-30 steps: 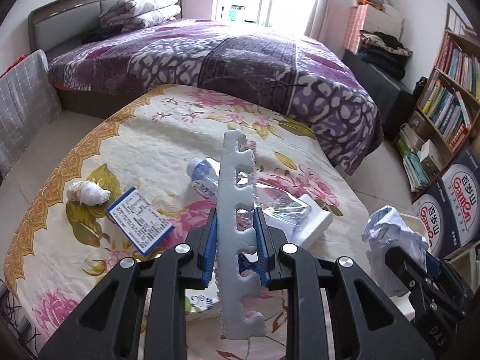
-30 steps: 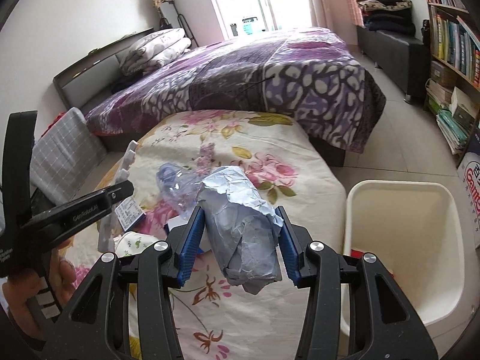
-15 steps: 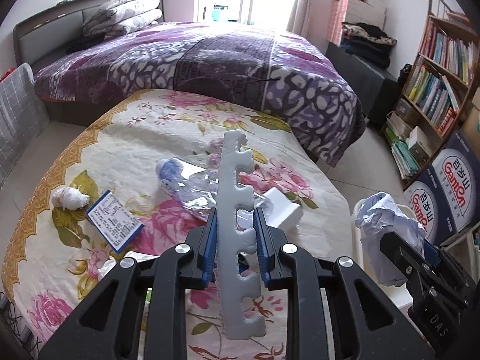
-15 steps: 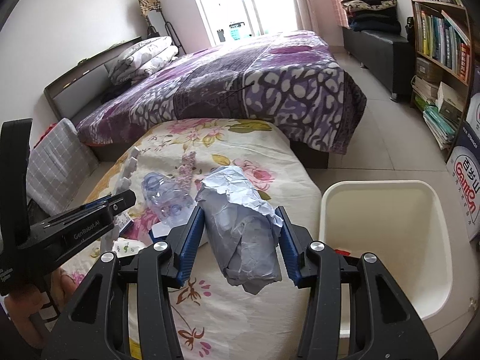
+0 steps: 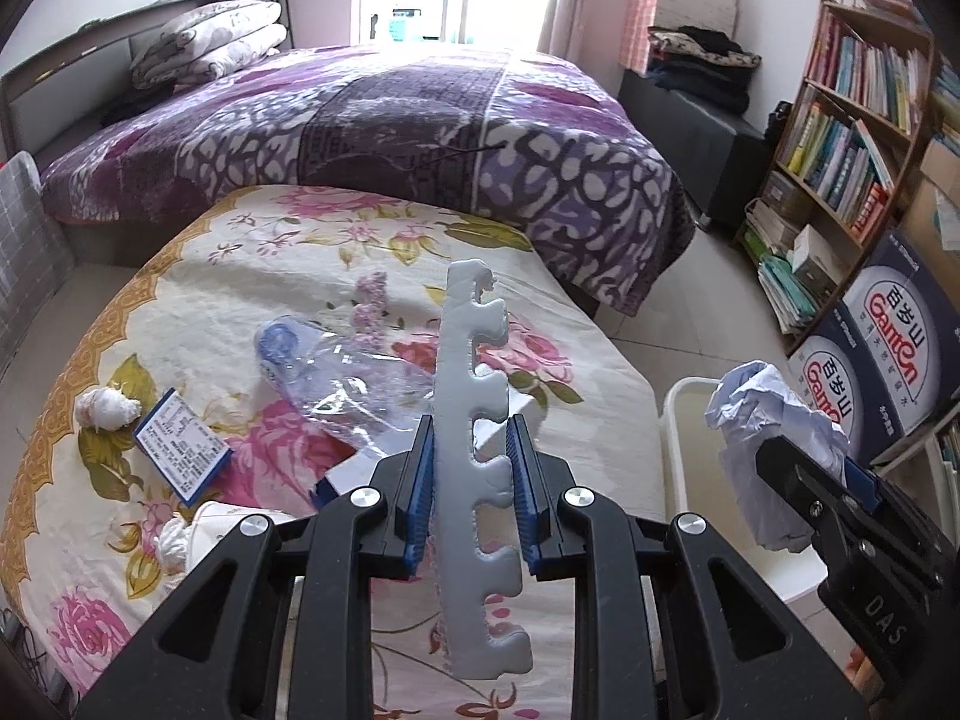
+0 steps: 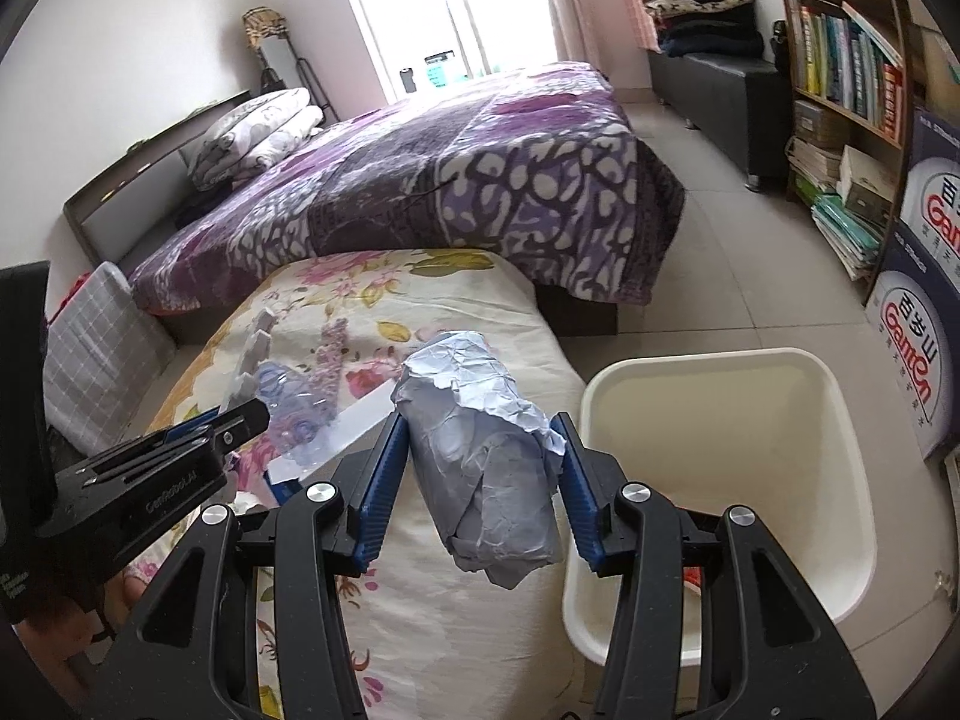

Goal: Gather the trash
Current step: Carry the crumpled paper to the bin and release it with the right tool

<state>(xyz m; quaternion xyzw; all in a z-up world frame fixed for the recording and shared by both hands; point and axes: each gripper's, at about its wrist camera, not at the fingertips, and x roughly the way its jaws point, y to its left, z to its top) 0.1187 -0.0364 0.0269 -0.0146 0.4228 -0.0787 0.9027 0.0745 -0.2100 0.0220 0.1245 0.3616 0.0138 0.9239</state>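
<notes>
My left gripper (image 5: 471, 450) is shut on a grey notched foam strip (image 5: 477, 420), held upright above the floral tablecloth (image 5: 198, 300). My right gripper (image 6: 480, 450) is shut on a crumpled grey paper wad (image 6: 486, 462), held beside the rim of the white trash bin (image 6: 840, 432). The wad (image 5: 774, 420) and the bin (image 5: 678, 420) also show in the left wrist view, at the right. On the cloth lie a crushed clear plastic bottle (image 5: 336, 372), a white box (image 5: 510, 420), a blue-edged ticket (image 5: 180, 444) and a white tissue ball (image 5: 108, 408).
A paper cup (image 5: 204, 534) lies near the cloth's front edge. A purple bed (image 5: 390, 120) stands behind the table. A bookshelf (image 5: 852, 138) and printed cartons (image 5: 888, 348) stand at the right. Tiled floor (image 6: 750, 276) lies between bed and bin.
Both grippers have moved right, toward the bin, keeping their loads. The bin now fills more of the right wrist view, and the table items have shifted left.
</notes>
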